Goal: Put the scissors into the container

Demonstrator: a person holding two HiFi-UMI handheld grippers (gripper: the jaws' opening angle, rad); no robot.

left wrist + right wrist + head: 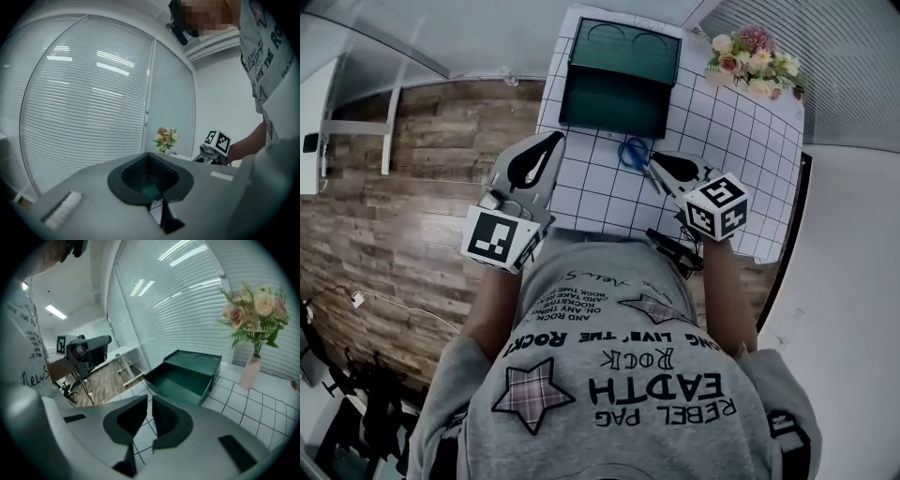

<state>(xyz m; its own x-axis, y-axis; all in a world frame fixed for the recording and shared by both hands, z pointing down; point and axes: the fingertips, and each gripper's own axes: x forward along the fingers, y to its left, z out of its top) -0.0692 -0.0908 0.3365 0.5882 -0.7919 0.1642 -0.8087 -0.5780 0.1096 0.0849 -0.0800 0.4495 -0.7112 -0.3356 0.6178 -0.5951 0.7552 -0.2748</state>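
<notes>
Right hand-held gripper [660, 162]: jaws drawn together to a sliver with nothing between them, angled down at the bench [741, 150].
Left hand-held gripper [554, 142]: jaws met at the tips, empty, over the bench's left edge.
Scissors [636, 157]: flat on the gridded bench, not yet in the container. The blue handles lay toward the box, and the blades slanted back toward the person and to the right.
Container [611, 124]: green box at the far edge of the bench, open with its lid laid back. Nothing showed inside.
Deciding relation: the scissors lay between the two tools, just beside the right one's tips and on their left. That hand was clearly nearer, and the long axis ran roughly along the line it pointed. Its jaws would likely need to part before any grasp.
Views: only the head view showed the scissors. The right gripper view gave the box's bare interior and grid between the jaws — the scissors sat outside its frame. The left gripper view caught blinds, flowers [756, 62] and the other tool's marker cube.
</notes>
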